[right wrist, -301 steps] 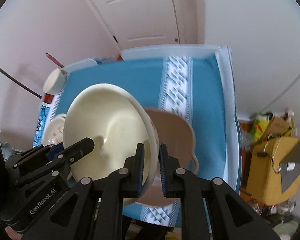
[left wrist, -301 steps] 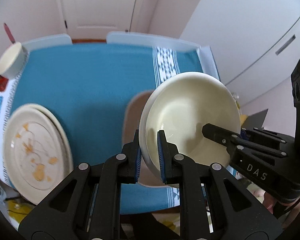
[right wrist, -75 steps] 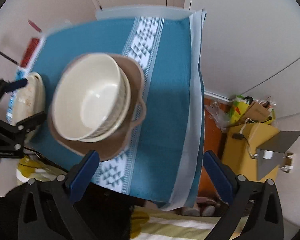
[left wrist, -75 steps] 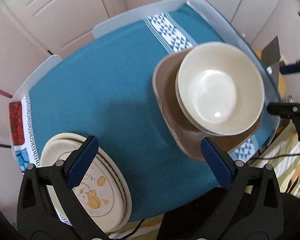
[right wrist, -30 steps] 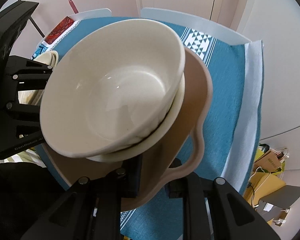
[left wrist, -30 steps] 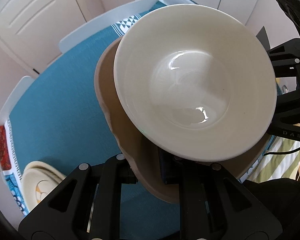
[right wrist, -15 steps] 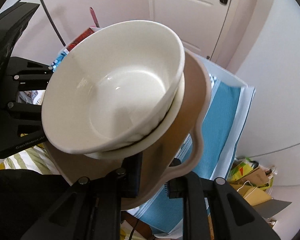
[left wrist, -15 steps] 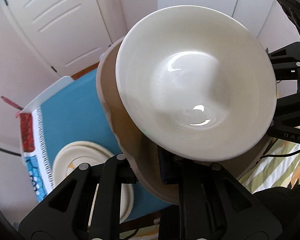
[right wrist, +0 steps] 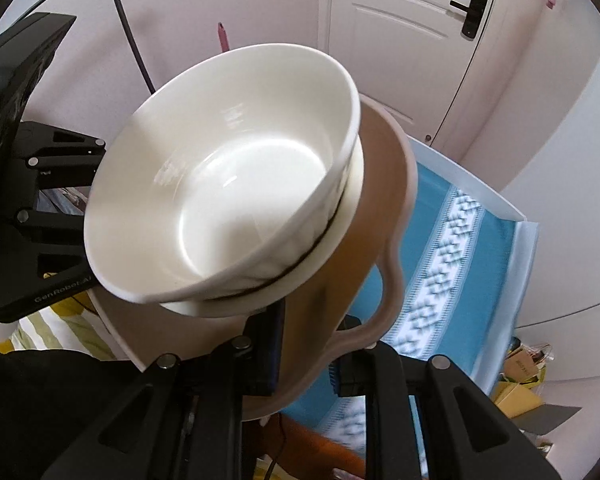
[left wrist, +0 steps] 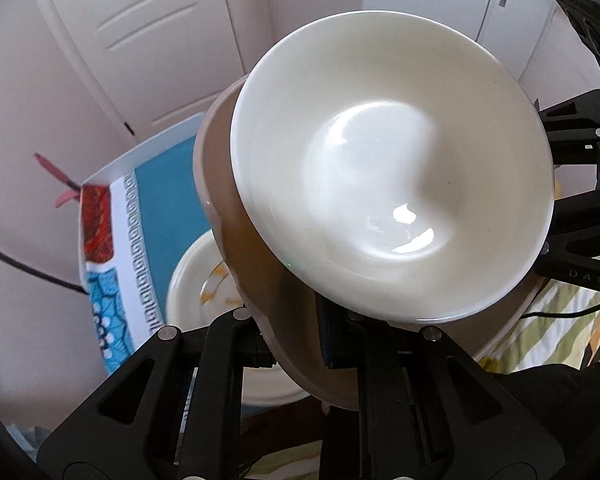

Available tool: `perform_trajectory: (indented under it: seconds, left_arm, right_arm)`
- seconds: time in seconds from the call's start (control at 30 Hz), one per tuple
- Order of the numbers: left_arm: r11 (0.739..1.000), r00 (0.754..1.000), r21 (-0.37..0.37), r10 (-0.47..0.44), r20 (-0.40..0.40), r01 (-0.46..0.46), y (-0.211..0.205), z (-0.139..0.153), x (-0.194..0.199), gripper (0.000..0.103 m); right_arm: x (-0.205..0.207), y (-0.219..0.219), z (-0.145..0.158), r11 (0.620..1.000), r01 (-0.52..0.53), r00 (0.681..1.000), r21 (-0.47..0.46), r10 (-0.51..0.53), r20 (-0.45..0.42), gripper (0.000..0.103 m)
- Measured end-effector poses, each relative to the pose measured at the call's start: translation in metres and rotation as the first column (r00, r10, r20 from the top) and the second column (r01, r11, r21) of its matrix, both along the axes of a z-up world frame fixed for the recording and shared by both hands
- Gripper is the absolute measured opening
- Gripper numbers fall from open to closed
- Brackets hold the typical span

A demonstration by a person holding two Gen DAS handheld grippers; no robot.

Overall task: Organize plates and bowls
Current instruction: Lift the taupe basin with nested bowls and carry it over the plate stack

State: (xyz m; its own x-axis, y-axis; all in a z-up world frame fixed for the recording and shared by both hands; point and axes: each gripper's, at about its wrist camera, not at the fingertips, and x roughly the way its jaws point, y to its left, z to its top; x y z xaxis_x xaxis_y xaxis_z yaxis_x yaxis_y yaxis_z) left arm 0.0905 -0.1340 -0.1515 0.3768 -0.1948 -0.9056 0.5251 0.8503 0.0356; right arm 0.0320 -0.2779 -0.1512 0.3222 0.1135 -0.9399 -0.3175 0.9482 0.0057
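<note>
A brown plate [left wrist: 256,280] with a wavy rim carries stacked white bowls [left wrist: 388,168]. Both grippers hold it in the air above the table. My left gripper [left wrist: 296,340] is shut on the plate's rim on one side. My right gripper [right wrist: 306,354] is shut on the opposite rim of the brown plate [right wrist: 364,256], below the white bowls [right wrist: 236,184]. A stack of cream plates [left wrist: 192,280] with a yellow pattern lies on the blue tablecloth [left wrist: 160,192] below, partly hidden by the brown plate.
The table with the blue patterned cloth [right wrist: 452,248] lies below and ahead. A white door [right wrist: 400,32] and pale walls are behind. Yellow boxes [right wrist: 520,392] sit on the floor at the right. A striped green cloth [left wrist: 560,320] is below.
Both grippers have lifted the brown plate with the bowls higher and swung it toward the cream plates. The table now shows lower in both views.
</note>
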Motion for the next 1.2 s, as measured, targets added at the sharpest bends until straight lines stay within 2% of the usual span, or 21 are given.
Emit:
perform_trajectory:
  seconds: [0.23, 0.53, 0.73, 0.97, 1.07, 1.2]
  left_arm:
    - [1.0, 0.999, 0.006, -0.008, -0.041, 0.008, 0.051, -0.03, 0.006, 0.012]
    - [0.999, 0.995, 0.042, 0.034, -0.099, -0.03, 0.087, -0.074, 0.014, 0.012]
    - [0.997, 0.988, 0.035, 0.078, -0.134, -0.074, 0.099, -0.098, 0.021, 0.011]
    - [0.994, 0.985, 0.047, 0.103, -0.136, -0.097, 0.098, -0.109, 0.02, 0.01]
    - [0.993, 0.983, 0.033, 0.113, -0.147, -0.109, 0.1, -0.111, 0.024, 0.01]
    - [0.992, 0.981, 0.036, 0.122, -0.149, -0.118, 0.099, -0.111, 0.023, 0.011]
  right_arm:
    - [0.006, 0.053, -0.024, 0.999, 0.034, 0.999, 0.011, -0.034, -0.028, 0.017]
    - [0.022, 0.088, -0.075, 0.998, 0.043, 0.996, 0.052, -0.039, -0.079, 0.017]
    - [0.033, 0.093, -0.102, 0.998, 0.035, 0.994, 0.06, -0.028, -0.105, 0.017]
    - [0.041, 0.09, -0.122, 0.997, 0.02, 0.992, 0.071, -0.01, -0.127, 0.017]
    - [0.042, 0.088, -0.12, 0.996, 0.031, 0.992, 0.085, -0.021, -0.122, 0.018]
    - [0.039, 0.091, -0.117, 0.998, 0.037, 0.992, 0.059, -0.029, -0.125, 0.018]
